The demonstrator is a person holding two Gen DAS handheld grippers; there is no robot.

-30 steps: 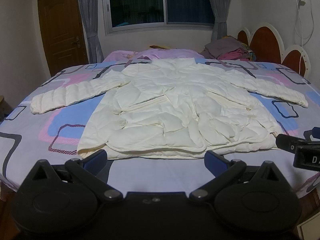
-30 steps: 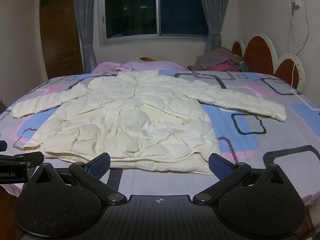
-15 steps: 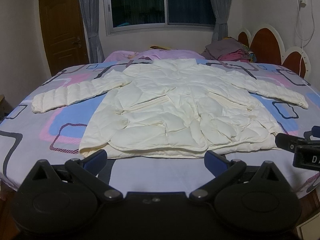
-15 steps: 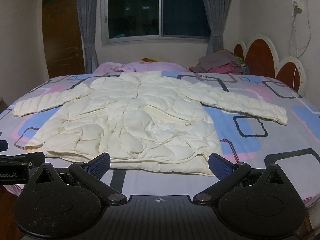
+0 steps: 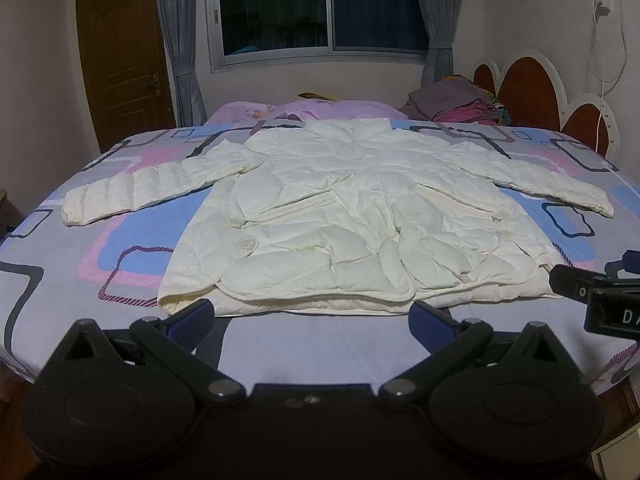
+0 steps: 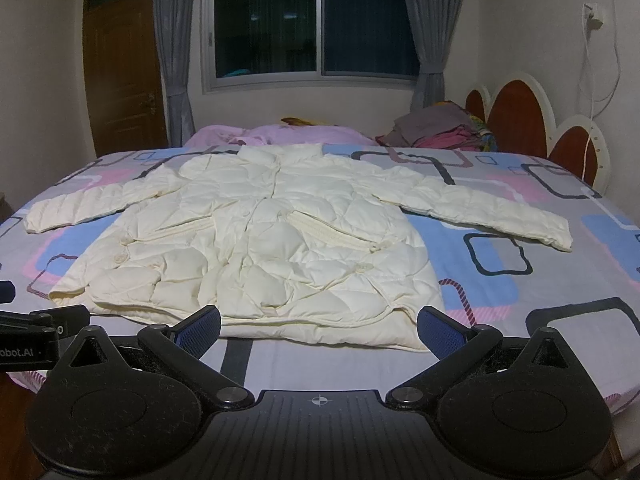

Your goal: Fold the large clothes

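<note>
Lying spread flat and face up on the patterned grey, blue and pink bed sheet (image 5: 132, 248): one cream quilted puffer jacket (image 5: 352, 232), both sleeves stretched out, no fold made yet, so seemingly all folding left. Hovering just short of its hem, gaping wide and gripping nothing: left hand-held gripper (image 5: 310, 314) and right hand-held gripper (image 6: 318, 322), two in all.

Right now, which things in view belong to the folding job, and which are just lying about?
For the job:
- cream puffer jacket, spread flat on the bed
- left gripper, open
- right gripper, open

Just lying about:
- pile of clothes by the headboard
- pink bedding
</note>
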